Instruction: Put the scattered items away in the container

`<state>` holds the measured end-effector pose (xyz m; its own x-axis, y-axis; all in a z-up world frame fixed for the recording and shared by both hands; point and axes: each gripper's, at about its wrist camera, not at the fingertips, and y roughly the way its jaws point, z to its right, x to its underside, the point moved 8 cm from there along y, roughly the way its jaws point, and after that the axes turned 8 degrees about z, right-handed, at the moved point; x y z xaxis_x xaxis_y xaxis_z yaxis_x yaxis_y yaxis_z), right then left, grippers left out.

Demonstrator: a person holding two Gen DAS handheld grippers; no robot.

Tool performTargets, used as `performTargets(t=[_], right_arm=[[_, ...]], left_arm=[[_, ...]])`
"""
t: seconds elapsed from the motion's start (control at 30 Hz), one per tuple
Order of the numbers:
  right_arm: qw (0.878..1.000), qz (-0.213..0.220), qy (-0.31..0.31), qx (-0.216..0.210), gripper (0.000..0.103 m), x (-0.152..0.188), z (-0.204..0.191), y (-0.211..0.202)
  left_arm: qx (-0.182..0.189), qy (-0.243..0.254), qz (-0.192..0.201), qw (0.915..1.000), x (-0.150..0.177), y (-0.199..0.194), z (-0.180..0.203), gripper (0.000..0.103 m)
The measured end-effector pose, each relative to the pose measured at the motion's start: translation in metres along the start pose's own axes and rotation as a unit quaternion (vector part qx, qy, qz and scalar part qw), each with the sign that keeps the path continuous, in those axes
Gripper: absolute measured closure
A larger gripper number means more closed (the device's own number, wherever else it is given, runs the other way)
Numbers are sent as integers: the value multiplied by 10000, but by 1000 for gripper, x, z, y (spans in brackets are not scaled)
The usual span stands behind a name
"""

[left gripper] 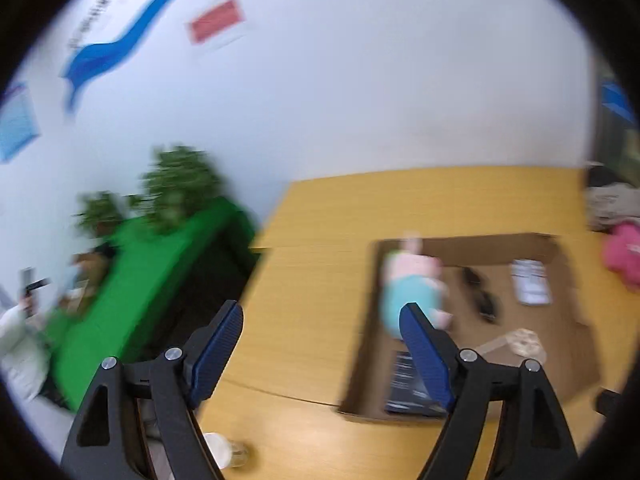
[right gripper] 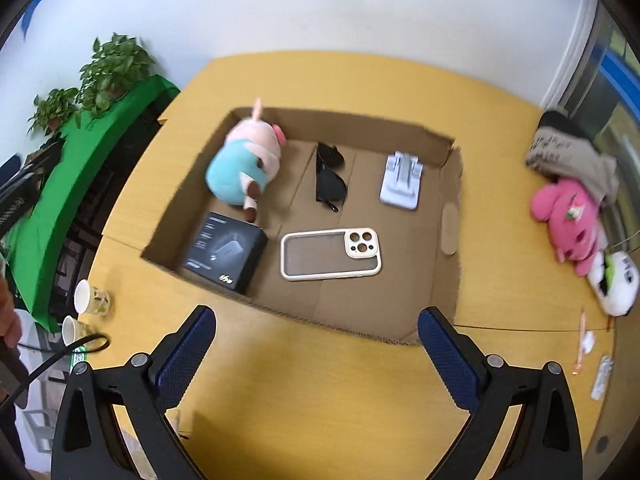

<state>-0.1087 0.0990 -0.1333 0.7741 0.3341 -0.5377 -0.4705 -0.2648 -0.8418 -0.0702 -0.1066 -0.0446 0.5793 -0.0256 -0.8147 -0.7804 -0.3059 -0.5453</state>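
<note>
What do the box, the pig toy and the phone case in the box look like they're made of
The box looks like plain brown corrugated cardboard, matte, with fold creases and a raw cut edge. The pig toy seems soft plush fabric, fuzzy pink and teal. The phone case appears to be plastic: a cream rim around a see-through back, probably smooth.

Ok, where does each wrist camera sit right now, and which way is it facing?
Left wrist: on the left gripper, angled across the table's left edge toward the wall; blurred; open fingers show.
Right wrist: on the right gripper, above the near table edge, looking down into the cardboard box; open fingers show.
Shared: box, plush pig, sunglasses, black carton, phone case.
</note>
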Motion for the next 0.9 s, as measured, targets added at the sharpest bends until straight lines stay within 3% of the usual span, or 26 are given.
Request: performTargets(t=[0.1, 0.17, 0.33, 0.7, 0.9], right_arm=[[9999, 15, 25, 118, 1, 8, -8, -24], [9998, 11, 102, 159, 1, 16, -10, -37], [9995, 67, 35, 294, 1, 34, -6, -58], [9979, 607, -159, -133, 1, 49, 3, -100], [9979, 565, -225, -242, 1, 65, 12, -105]], left_arm=[[974, -185, -325, 9945, 10, -12, 18, 22], [1333, -256, -595, 9890, 21, -19, 30, 23], [1182, -38, -679, 9907, 39, -41, 45, 23], [982, -305, -892, 9907, 59, -103, 70, 18], [912, -428, -1024, 9896, 75, -116, 80, 16]])
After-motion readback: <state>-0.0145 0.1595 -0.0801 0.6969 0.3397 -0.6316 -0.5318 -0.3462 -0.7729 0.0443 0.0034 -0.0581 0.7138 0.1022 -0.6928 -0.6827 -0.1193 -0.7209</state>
